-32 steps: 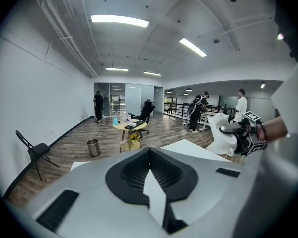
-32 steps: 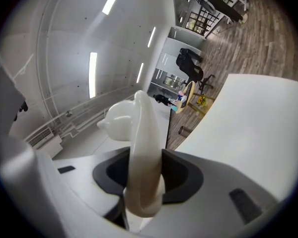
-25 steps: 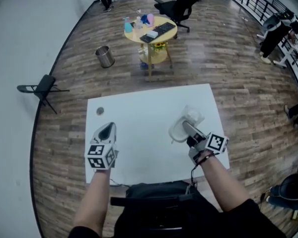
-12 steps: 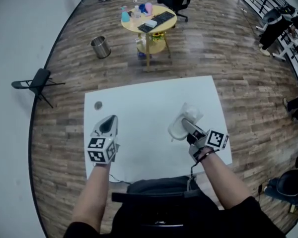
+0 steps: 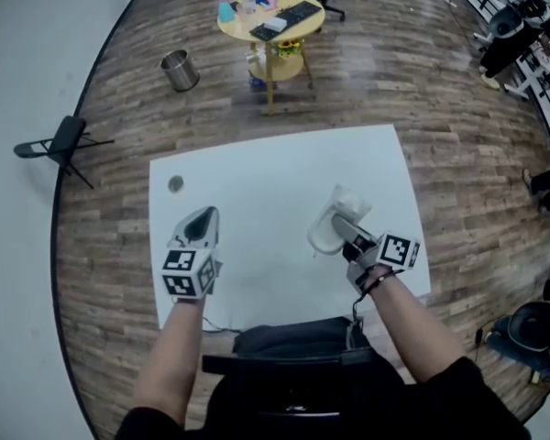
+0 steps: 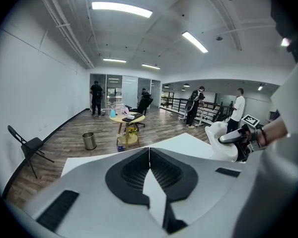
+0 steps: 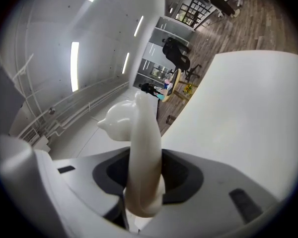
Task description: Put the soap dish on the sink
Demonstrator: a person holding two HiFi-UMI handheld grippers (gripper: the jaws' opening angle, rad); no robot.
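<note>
A white rectangular table (image 5: 266,191) stood on a wood-plank floor (image 5: 422,90) in a large, white-walled room. The white soap dish (image 5: 326,232) was over the right half of that table, set in from the right edge and from the near edge. It was held on edge in the right gripper (image 5: 345,229). In the right gripper view its rim ran upright between the pads, and the jaws were partly apart and closed on it. Whether the dish touched the tabletop could not be told.

The left gripper (image 5: 200,225) hung over the near left part of the table, well apart from the dish. Its jaws were pressed fully together with nothing between them. Bare tabletop lay between the two grippers and ran on to the far edge. The only other thing on it was a small dark round thing (image 5: 175,183) near the far left corner.

Open floor surrounded the table. Beyond its far edge stood a round yellow table (image 5: 247,33) carrying bottles and a keyboard, with a metal bin (image 5: 176,70) to its left. A folding chair (image 5: 60,140) stood by the left wall, and a person (image 5: 504,49) was at a railing far to the right.
</note>
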